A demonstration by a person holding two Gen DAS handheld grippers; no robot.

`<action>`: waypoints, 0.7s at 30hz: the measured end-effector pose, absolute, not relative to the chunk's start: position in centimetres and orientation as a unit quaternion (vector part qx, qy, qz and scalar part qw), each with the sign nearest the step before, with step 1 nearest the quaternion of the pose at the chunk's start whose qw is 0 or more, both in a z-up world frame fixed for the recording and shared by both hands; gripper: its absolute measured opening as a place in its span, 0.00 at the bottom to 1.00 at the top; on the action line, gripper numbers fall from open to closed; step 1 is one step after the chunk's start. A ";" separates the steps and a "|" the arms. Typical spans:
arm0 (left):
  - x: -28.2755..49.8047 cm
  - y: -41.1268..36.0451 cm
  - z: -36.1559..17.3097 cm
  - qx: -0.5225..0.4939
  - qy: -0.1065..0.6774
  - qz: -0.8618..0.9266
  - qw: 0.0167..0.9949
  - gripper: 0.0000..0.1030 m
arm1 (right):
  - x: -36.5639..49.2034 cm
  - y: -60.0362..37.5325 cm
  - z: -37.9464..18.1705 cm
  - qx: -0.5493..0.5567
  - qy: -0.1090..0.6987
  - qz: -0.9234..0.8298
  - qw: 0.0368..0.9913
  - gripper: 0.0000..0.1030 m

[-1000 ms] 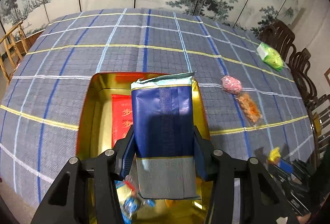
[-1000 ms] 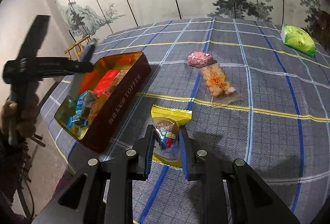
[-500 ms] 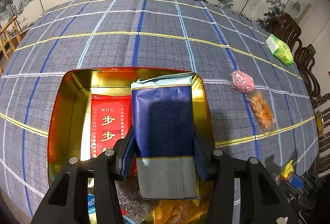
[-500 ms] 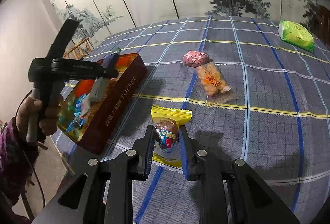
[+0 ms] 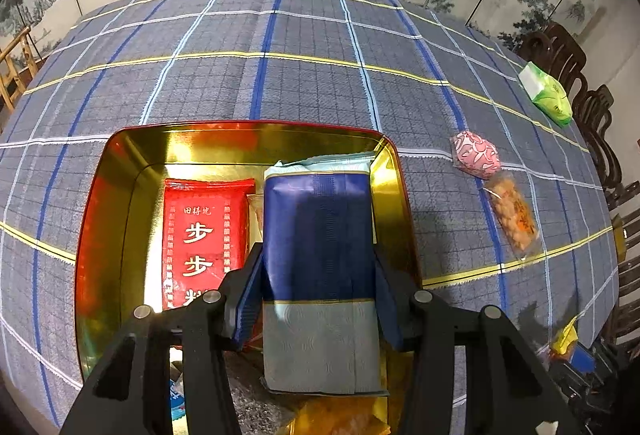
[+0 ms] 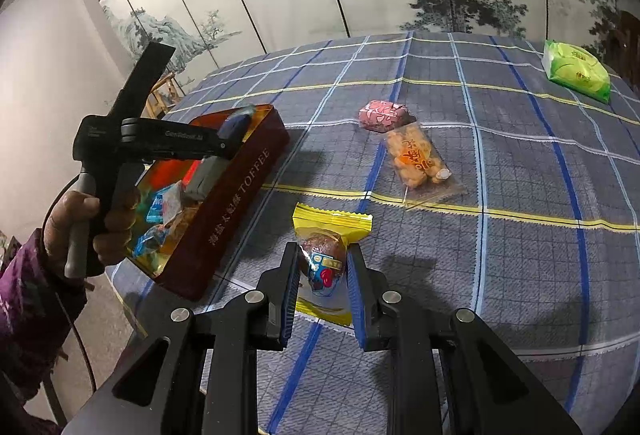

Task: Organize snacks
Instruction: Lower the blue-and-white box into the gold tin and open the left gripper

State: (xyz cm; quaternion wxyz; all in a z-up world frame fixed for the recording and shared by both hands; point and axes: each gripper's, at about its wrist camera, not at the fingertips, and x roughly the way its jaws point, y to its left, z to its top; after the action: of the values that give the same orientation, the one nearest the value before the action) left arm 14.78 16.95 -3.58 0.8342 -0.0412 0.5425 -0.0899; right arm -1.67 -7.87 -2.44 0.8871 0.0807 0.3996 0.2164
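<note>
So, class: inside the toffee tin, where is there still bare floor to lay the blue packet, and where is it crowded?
Bare gold floor shows in the tin left of the red packet, and in a strip between that packet and the far wall. The near end is crowded with small wrapped sweets. The blue packet, gripped by the left gripper, hides the right side.

My left hand-held gripper point(image 5: 318, 299) clamps a blue packet point(image 5: 320, 259) over the gold tin point(image 5: 120, 203), beside the red packet point(image 5: 204, 239) lying inside.

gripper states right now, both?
Left gripper: shut on the blue packet, over the tin.
Right gripper: shut on the yellow snack.
</note>
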 end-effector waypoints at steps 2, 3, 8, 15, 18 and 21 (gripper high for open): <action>14.8 17.0 -3.6 -0.043 0.542 -0.091 0.834 0.45 | -1.7 -7.8 -2.4 0.081 0.399 0.216 0.887 0.23; 14.8 17.0 -3.6 -0.043 0.543 -0.090 0.834 0.45 | -1.6 -7.8 -2.4 0.081 0.400 0.216 0.887 0.23; 14.5 17.8 -3.1 -0.058 0.537 -0.096 0.836 0.47 | -1.6 -7.8 -2.4 0.081 0.400 0.216 0.887 0.23; 12.1 19.9 0.2 -0.071 0.503 -0.095 0.856 0.54 | -1.8 -7.2 -1.8 0.077 0.395 0.221 0.888 0.23; 10.4 20.8 1.4 -0.071 0.488 -0.085 0.866 0.59 | -1.9 -6.7 -1.1 0.074 0.390 0.228 0.889 0.23; 8.7 21.6 2.3 -0.071 0.476 -0.073 0.873 0.65 | -1.8 -6.0 -0.6 0.069 0.387 0.237 0.888 0.23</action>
State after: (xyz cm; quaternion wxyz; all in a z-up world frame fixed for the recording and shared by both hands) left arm 8.70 21.57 2.29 0.8733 -0.0710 0.4764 -0.0732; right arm -1.83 -5.99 -0.58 0.8882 0.0687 0.3874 0.2372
